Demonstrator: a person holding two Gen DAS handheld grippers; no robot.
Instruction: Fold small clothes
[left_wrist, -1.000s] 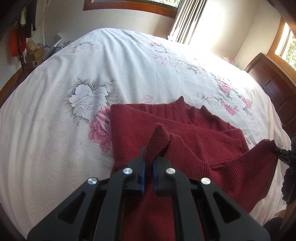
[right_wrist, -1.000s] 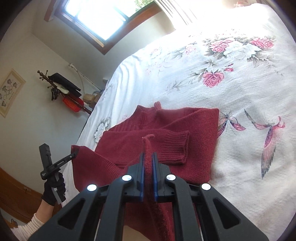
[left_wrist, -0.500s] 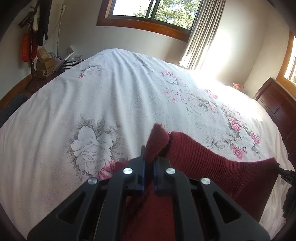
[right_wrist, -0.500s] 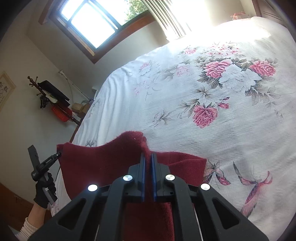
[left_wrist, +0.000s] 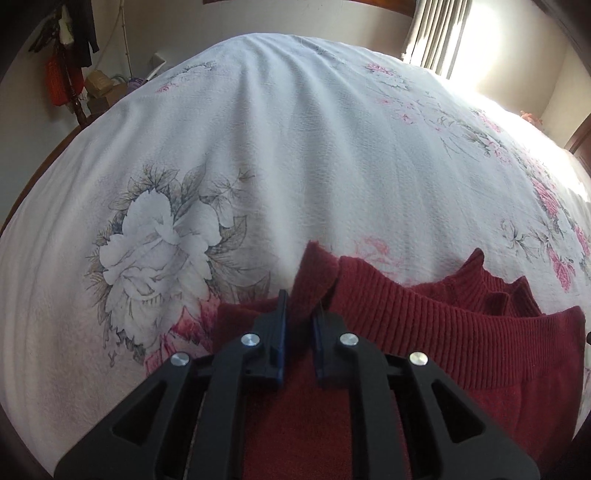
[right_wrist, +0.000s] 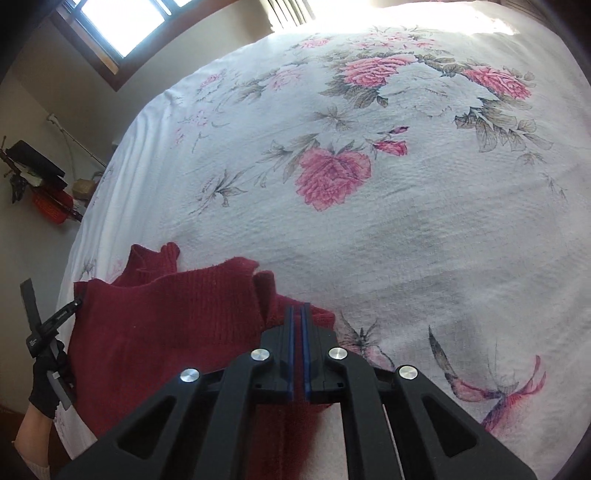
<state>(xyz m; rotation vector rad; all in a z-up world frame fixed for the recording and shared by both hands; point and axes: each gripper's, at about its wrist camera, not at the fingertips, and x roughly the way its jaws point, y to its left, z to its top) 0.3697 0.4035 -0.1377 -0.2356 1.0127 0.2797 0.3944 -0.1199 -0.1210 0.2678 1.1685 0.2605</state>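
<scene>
Now the left claw (left_wrist: 299, 314) is pinching a corner of the red sweater (left_wrist: 443, 332), and a flap of it sticks up between the two fingers. To the left of this claw, a big white flower is printed on the bed cover (left_wrist: 295, 147). The sweater spreads out to the claw's right, with its ribbed edge folded over and its collar (left_wrist: 480, 273) past that. At the far end, the right claw (right_wrist: 297, 314) is squeezed tight on the other corner. The sweater lies on the bed, just ahead of both claws.
</scene>
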